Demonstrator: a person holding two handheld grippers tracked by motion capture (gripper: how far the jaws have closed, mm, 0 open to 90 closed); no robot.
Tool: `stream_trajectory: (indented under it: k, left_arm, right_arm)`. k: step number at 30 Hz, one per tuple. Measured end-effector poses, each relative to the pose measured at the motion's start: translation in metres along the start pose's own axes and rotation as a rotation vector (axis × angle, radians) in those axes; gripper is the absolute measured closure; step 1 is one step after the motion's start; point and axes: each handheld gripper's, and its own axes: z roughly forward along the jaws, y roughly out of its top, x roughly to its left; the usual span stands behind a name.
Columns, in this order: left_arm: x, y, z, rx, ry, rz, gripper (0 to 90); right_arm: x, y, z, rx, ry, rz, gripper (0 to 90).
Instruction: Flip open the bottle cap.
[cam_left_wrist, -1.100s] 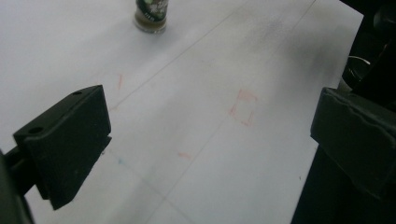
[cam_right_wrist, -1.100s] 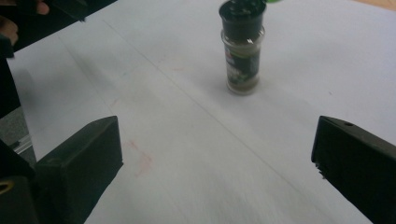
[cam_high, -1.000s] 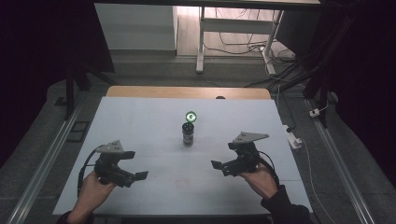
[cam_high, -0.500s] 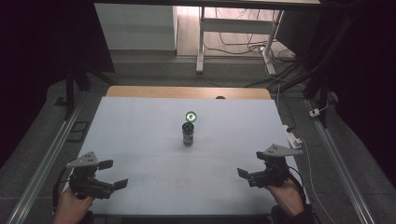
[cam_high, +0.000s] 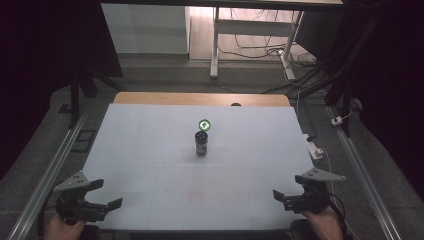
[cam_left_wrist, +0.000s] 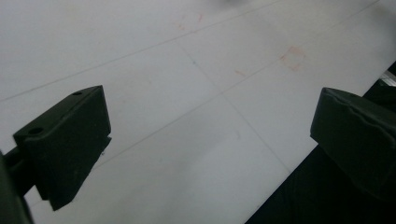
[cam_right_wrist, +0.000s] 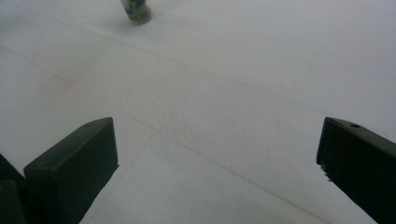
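I'm holding my left gripper (cam_high: 107, 200) at the near left corner of the table (cam_high: 150, 150), jaws wide apart and gripping nothing. I'm holding my right gripper (cam_high: 285, 198) at the near right corner, jaws also spread wide and empty. Both are sitting low by the near edge, pointing inward across the white top.

Farther out, the small dark bottle (cam_high: 201, 143) is standing upright near the middle of the table, well apart from both grippers. Its foot is showing at the top edge of the right gripper view (cam_right_wrist: 135, 11), blurred. Just behind the bottle a green round cap (cam_high: 204, 124) is lying flat on the table; whether they are touching I cannot tell.

Risks, as I'm judging it: the bottle is narrow and tall, so a jaw clipping its side on the way in could be tipping it over. The cap is low and flat, so jaws could be skidding off it or pushing it away. Reaching with both grippers at once could be knocking one thing with the other.
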Motion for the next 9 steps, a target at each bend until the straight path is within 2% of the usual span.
stream_trajectory:
  k: [2,9]
  left_arm:
    - [0.0008,-0.0018,-0.001,0.014,0.015,-0.007,0.0]
    - [0.0017,-0.0031,-0.0022,0.023,0.042,-0.032,0.0]
  right_arm:
    - [-0.0011,-0.0031,-0.0008,0.024,-0.001,0.008,0.0]
    - [-0.0027,-0.0054,-0.0029,0.037,-0.001,0.021,0.0]
